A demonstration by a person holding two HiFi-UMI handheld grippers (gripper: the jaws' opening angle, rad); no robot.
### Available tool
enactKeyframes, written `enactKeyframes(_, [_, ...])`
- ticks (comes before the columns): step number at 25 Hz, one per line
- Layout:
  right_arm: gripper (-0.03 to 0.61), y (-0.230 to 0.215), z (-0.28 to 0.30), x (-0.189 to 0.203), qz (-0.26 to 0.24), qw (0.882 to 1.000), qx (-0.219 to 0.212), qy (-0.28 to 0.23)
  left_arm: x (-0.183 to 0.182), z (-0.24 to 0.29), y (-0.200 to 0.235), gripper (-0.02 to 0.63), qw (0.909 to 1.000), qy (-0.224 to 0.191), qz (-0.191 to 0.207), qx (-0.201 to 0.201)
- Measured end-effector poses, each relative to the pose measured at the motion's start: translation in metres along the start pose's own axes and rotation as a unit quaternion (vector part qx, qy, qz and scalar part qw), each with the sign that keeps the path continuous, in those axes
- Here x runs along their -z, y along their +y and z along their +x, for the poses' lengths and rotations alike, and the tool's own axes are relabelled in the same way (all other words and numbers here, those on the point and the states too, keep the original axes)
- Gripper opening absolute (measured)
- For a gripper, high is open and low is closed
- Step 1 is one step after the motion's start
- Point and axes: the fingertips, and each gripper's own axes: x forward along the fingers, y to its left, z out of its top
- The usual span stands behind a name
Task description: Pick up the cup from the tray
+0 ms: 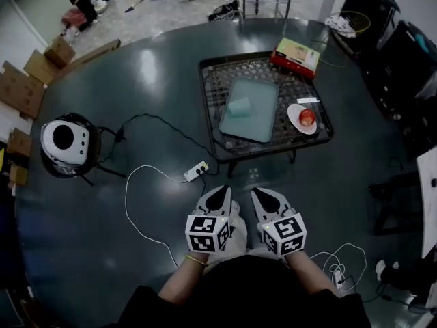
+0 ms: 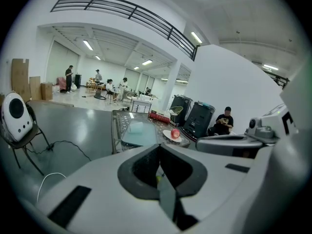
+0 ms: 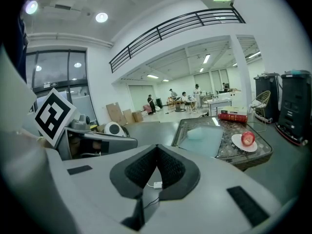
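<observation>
Closest to us, we hold the left gripper [image 1: 221, 194] and the right gripper [image 1: 262, 195] side by side above the dark floor, both pointing ahead at a low table [image 1: 213, 94]. Each gripper's own view shows its two jaws brought together at the tips with nothing clamped between them. Just beyond the left gripper, a white power strip [image 1: 196, 171] lies on the floor with a white cable [image 1: 134, 183] looping away from it. Off to our left a white rounded device [image 1: 63, 141] sits on a black stand. The table has a dark lattice top, and a pale blue-green tray [image 1: 263, 118] lies on its middle. The cup [image 1: 240, 106], pale and translucent, rests on the tray in its left part, toward the far end, well apart from both grippers. To the right of the tray, a white plate [image 1: 295, 115] holds a red apple [image 1: 307, 117]. At the table's far right corner lies a red and yellow box [image 1: 295, 55]. Farther off to the left, cardboard boxes [image 1: 27, 80] stand by the wall.
</observation>
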Motion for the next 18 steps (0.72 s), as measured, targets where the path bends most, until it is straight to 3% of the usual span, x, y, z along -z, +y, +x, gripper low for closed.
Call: enactKeyframes(18, [0.005,-0.07,0.116,-0.073,0.015,0.999,0.042,-0.004,-0.079,0.108,0.07,0.011,0.9985,0.029,0.027,0.039])
